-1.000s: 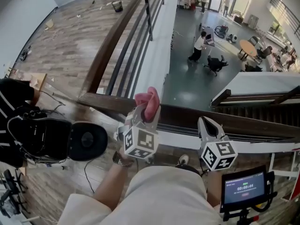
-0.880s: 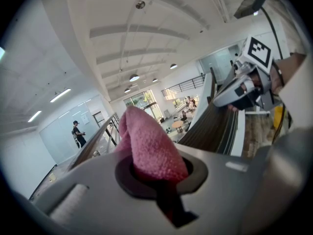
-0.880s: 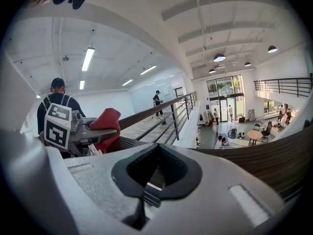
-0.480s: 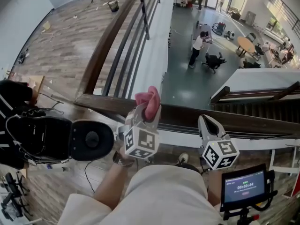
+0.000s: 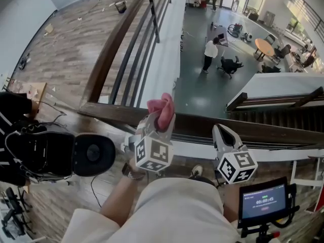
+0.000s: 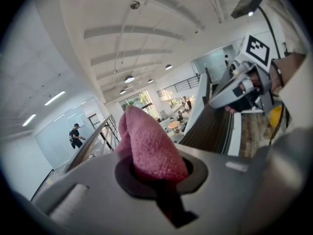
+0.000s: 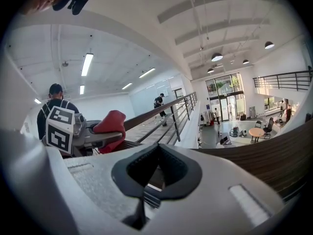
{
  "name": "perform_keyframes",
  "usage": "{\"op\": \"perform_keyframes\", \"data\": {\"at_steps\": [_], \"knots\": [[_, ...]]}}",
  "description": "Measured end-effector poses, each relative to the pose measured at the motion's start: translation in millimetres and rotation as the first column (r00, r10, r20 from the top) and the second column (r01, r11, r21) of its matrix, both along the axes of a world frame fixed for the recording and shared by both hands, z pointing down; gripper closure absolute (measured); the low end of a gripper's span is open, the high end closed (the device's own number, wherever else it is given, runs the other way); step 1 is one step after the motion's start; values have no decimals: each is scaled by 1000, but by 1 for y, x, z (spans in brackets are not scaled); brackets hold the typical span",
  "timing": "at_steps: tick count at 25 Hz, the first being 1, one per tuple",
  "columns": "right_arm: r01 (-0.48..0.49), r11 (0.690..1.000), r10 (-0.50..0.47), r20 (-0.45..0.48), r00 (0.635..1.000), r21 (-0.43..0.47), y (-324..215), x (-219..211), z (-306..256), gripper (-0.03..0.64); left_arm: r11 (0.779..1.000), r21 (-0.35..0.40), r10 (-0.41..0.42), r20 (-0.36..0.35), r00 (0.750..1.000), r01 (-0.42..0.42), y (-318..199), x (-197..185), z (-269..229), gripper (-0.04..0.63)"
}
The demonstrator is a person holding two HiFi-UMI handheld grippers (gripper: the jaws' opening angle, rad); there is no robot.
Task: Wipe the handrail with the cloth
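A dark wooden handrail (image 5: 212, 127) runs across the head view just beyond both grippers, and a second stretch (image 5: 114, 47) goes off to the far left. My left gripper (image 5: 159, 118) points up at the rail, shut on a bunched pink cloth (image 5: 162, 108) that sticks out past its tips. In the left gripper view the pink cloth (image 6: 146, 146) fills the jaws. My right gripper (image 5: 225, 135) stands right of it, below the rail, shut with nothing in it. In the right gripper view the cloth (image 7: 110, 124) shows at left and the handrail (image 7: 264, 153) at right.
Metal bars (image 5: 139, 39) run under the far rail. Beyond the rail is a drop to a lower floor (image 5: 202, 85) with people and tables. A black bag (image 5: 38, 153) lies at left on the wooden floor. A small screen (image 5: 263, 201) stands at lower right.
The head view has shifted slightly. Both grippers keep their places by the rail, the cloth still held.
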State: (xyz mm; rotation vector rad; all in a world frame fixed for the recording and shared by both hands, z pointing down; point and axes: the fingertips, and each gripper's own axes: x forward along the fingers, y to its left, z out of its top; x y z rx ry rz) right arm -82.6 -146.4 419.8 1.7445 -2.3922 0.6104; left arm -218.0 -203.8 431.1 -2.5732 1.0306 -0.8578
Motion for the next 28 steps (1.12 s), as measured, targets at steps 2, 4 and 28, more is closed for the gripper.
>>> {"op": "perform_keyframes", "data": {"at_steps": [2, 4, 28], "knots": [[3, 1000, -3, -5, 1000, 1, 0, -1, 0, 614, 1000, -2, 3, 1, 1000, -3, 1, 1, -1, 563], [5, 1000, -5, -9, 1000, 0, 1, -2, -1, 614, 1000, -4, 7, 2, 1000, -7, 1, 1, -1, 563], [-20, 1000, 20, -29, 999, 4, -9, 0, -1, 614, 995, -19, 102, 6, 995, -102, 5, 35, -3, 563]]}}
